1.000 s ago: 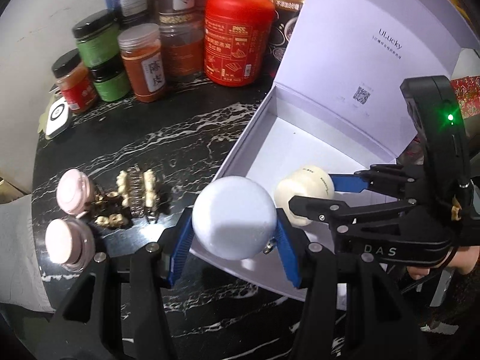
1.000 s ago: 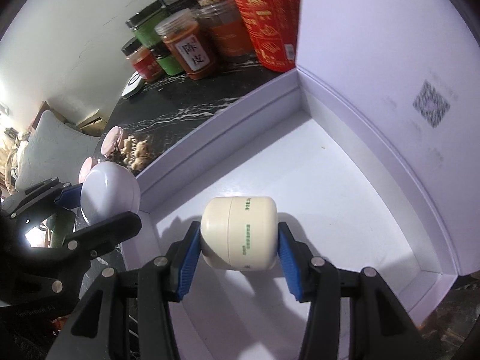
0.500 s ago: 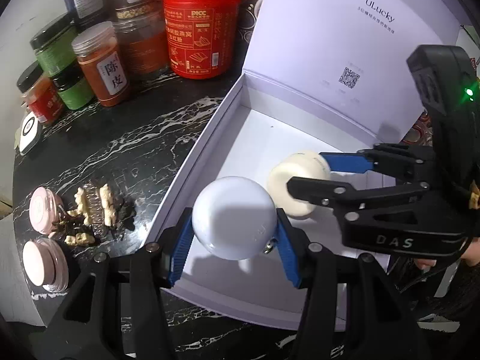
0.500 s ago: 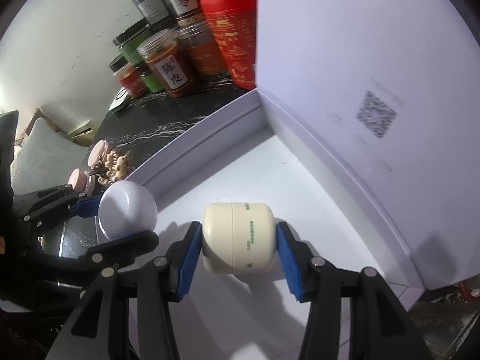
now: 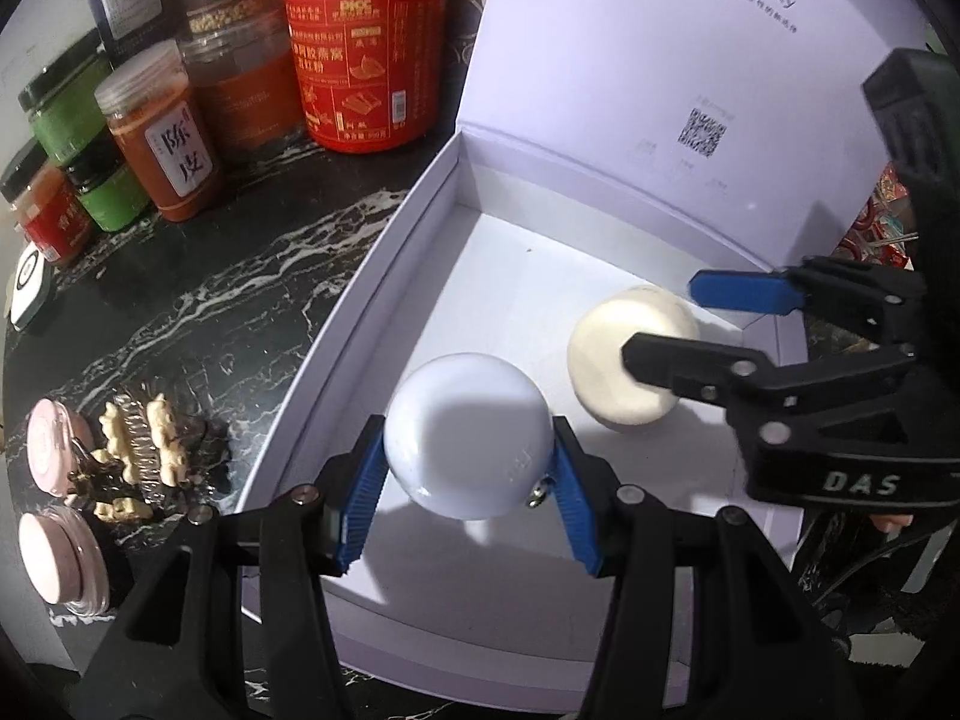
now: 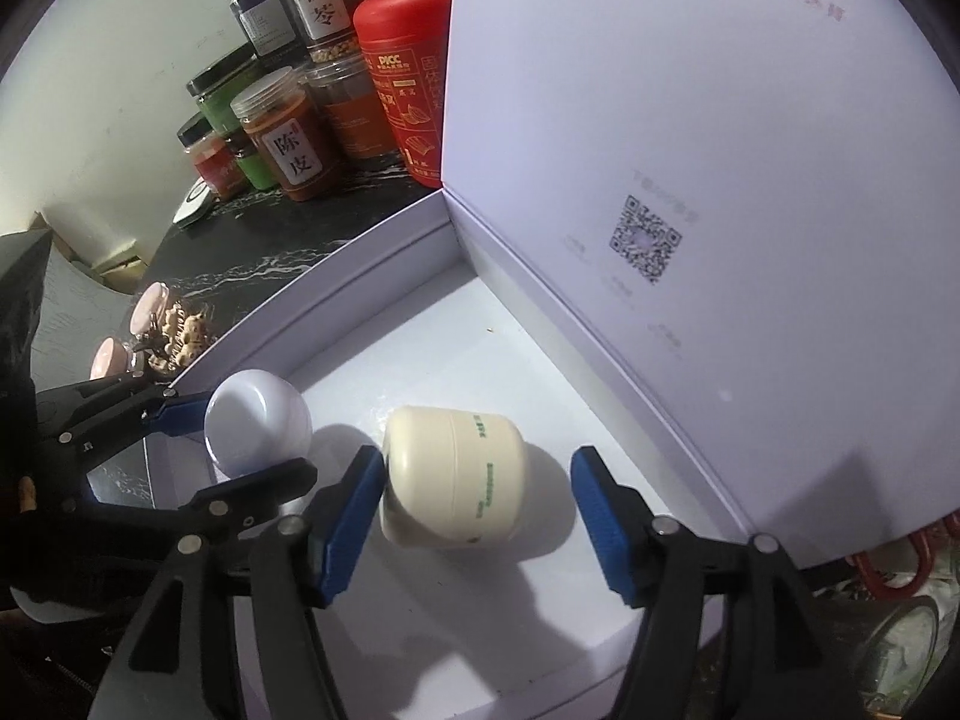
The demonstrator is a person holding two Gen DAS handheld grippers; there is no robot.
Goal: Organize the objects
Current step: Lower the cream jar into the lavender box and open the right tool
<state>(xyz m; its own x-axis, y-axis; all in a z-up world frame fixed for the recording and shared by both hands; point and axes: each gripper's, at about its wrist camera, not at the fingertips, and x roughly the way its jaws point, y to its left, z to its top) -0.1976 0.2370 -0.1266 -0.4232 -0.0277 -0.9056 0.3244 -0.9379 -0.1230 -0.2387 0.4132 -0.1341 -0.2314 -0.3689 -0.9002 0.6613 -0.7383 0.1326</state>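
at the far left of the left wrist view two pink-lidded pots [image 5: 57,516] sit on the black marble table [image 5: 240,276], with a cluster of cream and gold trinkets [image 5: 141,456] just beside them. jars with printed labels [image 5: 159,132] and a red canister [image 5: 366,42] stand along the upper left. the open white box [image 5: 360,306] fills the middle, its lid [image 5: 690,60] raised at the upper right.

low in the centre, the left gripper [image 5: 468,468] has its blue fingers [image 5: 360,498] pressed on both sides of a white round jar [image 5: 468,438], which hangs over the near left part of the box floor; its shape hides any long axis here. to its right lies the cream jar [image 5: 624,360], partly covered by the right gripper [image 5: 690,324].

the right wrist view shows what that view does not: the cream jar [image 6: 453,477] lies on its side on the box floor, long axis running left to right across the frame, green print along its side, its rounder end toward the left. the right gripper [image 6: 474,510] has just been opening; its fingers [image 6: 351,516] stand apart with the jar between them, the left one at or very near the jar, the right one clear of it with a gap. at mid left the white round jar [image 6: 258,423] shows in the left gripper [image 6: 234,438].
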